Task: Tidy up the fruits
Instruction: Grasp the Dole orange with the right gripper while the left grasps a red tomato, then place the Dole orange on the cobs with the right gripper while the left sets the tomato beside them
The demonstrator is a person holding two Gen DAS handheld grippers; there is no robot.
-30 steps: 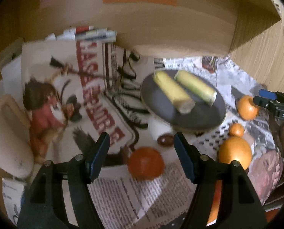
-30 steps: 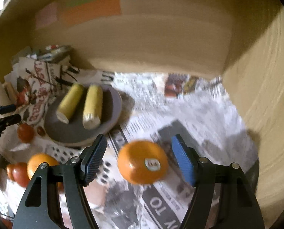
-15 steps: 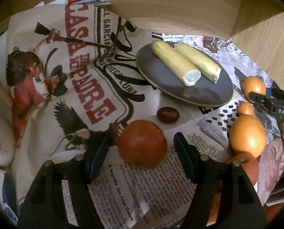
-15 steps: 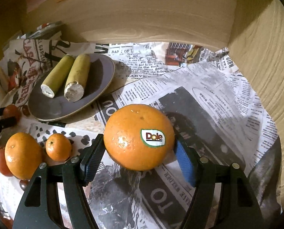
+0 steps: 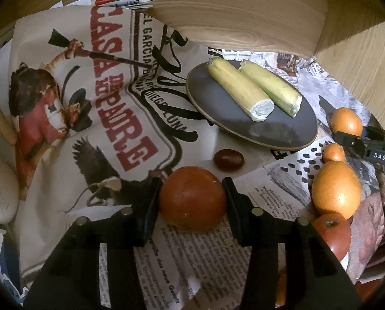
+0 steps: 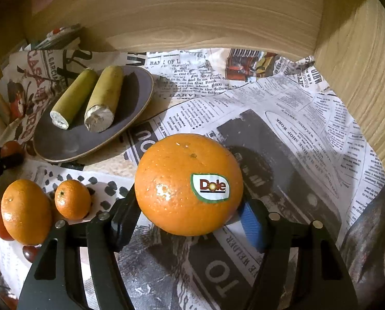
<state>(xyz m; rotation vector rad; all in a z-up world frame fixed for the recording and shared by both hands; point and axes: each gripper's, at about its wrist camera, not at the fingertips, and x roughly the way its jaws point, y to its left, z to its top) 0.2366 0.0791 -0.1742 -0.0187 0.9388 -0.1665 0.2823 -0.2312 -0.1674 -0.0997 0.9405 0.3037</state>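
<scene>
Both jaws are closed on fruit, a tomato (image 5: 192,199) pinched by the left gripper (image 5: 191,201) and a stickered orange (image 6: 188,184) by the right gripper (image 6: 190,206), just above the newspaper (image 6: 295,118), presumably for sorting.

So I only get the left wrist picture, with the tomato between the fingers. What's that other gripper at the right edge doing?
Observer: The right gripper is closed on a big orange.
Operator: Anything special about it?
Observer: A Dole sticker faces the camera.
Operator: And what lies beyond it?
Observer: Printed newspaper running up to the wooden wall.
</scene>
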